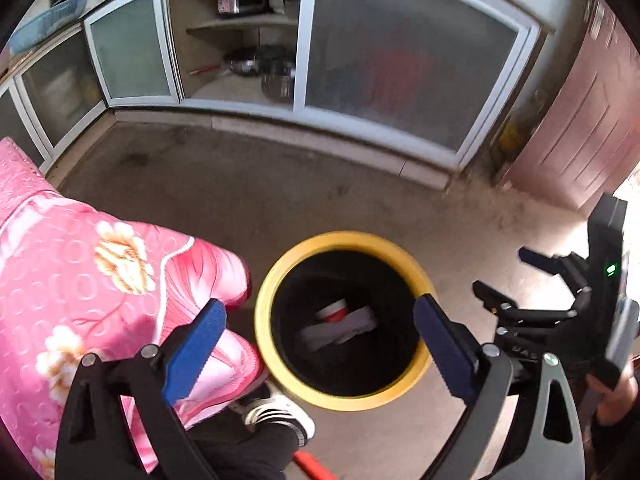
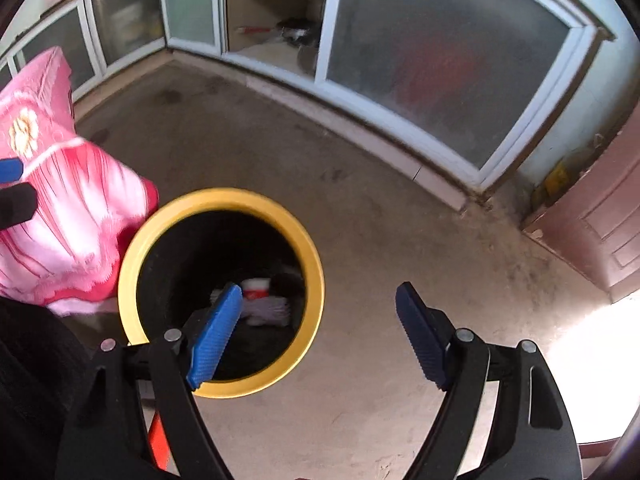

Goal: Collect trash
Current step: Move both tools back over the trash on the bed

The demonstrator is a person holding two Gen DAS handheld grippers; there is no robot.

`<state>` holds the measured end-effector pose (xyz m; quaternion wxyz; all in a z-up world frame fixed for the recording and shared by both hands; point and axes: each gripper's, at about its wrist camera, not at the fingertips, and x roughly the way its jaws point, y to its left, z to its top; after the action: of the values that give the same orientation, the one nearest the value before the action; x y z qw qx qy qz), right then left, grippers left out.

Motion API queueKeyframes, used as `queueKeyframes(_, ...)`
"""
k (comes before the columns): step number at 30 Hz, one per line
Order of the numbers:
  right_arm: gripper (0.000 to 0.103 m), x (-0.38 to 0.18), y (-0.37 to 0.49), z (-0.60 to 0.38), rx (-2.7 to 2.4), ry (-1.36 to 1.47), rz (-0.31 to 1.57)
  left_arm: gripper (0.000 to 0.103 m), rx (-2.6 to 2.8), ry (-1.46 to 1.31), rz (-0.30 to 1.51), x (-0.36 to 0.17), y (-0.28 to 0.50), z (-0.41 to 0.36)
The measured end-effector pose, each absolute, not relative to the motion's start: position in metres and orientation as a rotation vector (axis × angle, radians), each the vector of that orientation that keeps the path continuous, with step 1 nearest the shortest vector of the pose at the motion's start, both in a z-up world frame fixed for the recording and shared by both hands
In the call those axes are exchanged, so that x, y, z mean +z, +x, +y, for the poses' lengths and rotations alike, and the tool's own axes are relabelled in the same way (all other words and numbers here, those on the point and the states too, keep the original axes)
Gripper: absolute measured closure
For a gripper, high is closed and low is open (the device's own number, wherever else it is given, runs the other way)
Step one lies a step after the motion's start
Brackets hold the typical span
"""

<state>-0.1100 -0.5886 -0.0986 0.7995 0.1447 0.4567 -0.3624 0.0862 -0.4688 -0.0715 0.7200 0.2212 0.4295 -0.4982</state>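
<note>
Bin: round yellow-rimmed waste bin with dark inside (image 1: 267,280), standing on the concrete floor (image 1: 240,184), just beside the pink flowered quilt (image 1: 80,272).
Trash: red-and-white paper cup (image 1: 334,312) and crumpled white paper (image 1: 340,330), lying at the bottom of the bin.
My left hand-held gripper (image 1: 318,346): blue pads spread wide, nothing between them; poised above the bin mouth.
My right hand-held gripper (image 2: 320,332): jaws wide apart, empty; one pad over the bin, the other over bare floor.
Risk: bin rim close under my fingers; lowering carelessly could knock it over and spill the trash.
Risk: quilt edge overhangs nearby; a sideways swing could snag it.
</note>
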Motion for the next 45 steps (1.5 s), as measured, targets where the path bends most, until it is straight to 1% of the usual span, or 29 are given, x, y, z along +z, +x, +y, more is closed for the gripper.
queueKeyframes(3,0.027,-0.065,-0.117,-0.584,-0.795,0.279,0.887,0.011,-1.128,0.391,0.916,-0.037,0.088,-0.445)
queueKeyframes(5,0.027,-0.040,-0.119,-0.576,-0.797,0.245,0.822,0.011,-1.128,0.337,0.865,-0.010,0.089,-0.424)
queueKeyframes(7,0.026,-0.012,-0.118,-0.565,-0.771,0.217,0.742,0.008,-1.112,0.305,0.812,0.011,0.089,-0.403)
queueKeyframes(9,0.024,0.009,-0.112,-0.553,-0.726,0.195,0.690,0.008,-1.084,0.262,0.755,0.033,0.092,-0.373)
queueKeyframes(10,0.023,0.018,-0.109,-0.547,-0.696,0.186,0.662,0.008,-1.060,0.235,0.724,0.045,0.093,-0.351)
queueKeyframes(12,0.015,0.037,-0.099,-0.527,-0.608,0.157,0.590,0.008,-1.006,0.200,0.675,0.060,0.095,-0.313)
queueKeyframes(15,0.012,0.056,-0.076,-0.495,-0.496,0.093,0.532,0.008,-0.875,0.193,0.616,0.072,0.099,-0.259)
queueKeyframes(23,0.011,0.070,0.009,-0.404,-0.166,0.046,0.491,0.008,-0.491,0.136,0.586,0.072,0.113,-0.095)
queueKeyframes(28,0.012,0.077,0.052,-0.342,0.000,0.022,0.459,0.008,-0.299,0.105,0.575,0.070,0.123,-0.025)
queueKeyframes(35,0.012,0.080,0.101,-0.272,0.131,-0.064,0.458,0.008,-0.196,0.103,0.628,0.050,0.135,0.029)
queueKeyframes(40,0.012,0.071,0.123,-0.255,0.158,-0.080,0.494,0.008,-0.181,0.082,0.682,0.035,0.150,0.043)
queueKeyframes(45,0.012,0.065,0.144,-0.246,0.161,-0.096,0.529,0.008,-0.260,0.065,0.717,0.030,0.160,0.031)
